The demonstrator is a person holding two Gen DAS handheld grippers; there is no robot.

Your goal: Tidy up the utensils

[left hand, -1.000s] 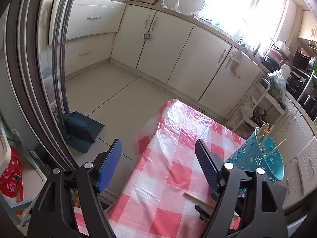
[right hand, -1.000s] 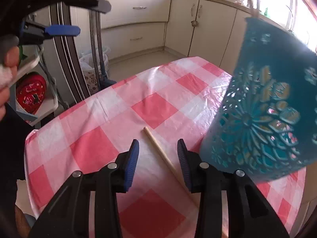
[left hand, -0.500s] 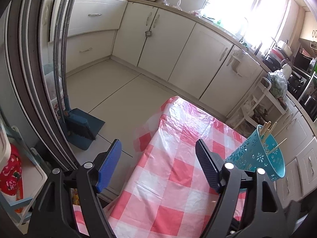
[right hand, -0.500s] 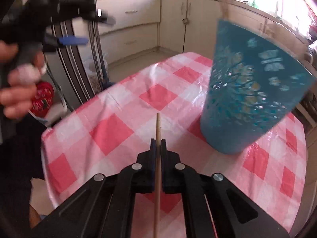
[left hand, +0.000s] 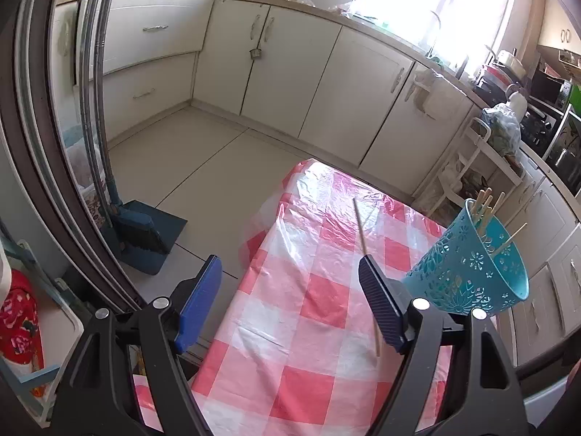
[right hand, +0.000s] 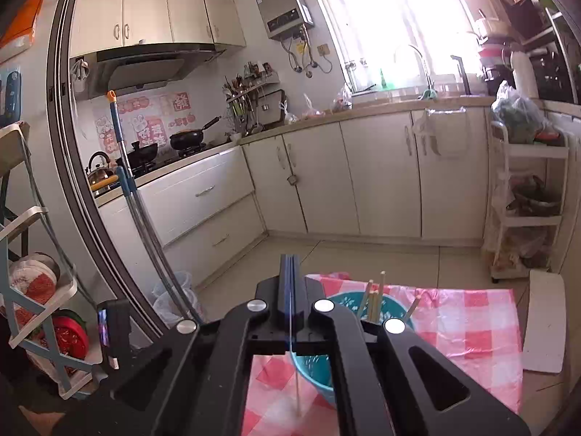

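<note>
A teal perforated utensil cup stands on the red-and-white checked tablecloth, holding several wooden chopsticks. My left gripper is open and empty above the table's near left part. A single wooden chopstick shows lifted beside the left gripper's right finger. My right gripper is shut on that chopstick, which hangs down below the jaws, lifted above the table. The cup with its chopsticks sits just below and right of it.
A broom and dustpan lean by the sliding door frame at left. White cabinets line the far wall. A white trolley stands right of the table. A shelf rack is at the left.
My right gripper has lifted the chopstick off the table and tipped upward, now looking across the kitchen. The left gripper stayed open and shifted only slightly.
</note>
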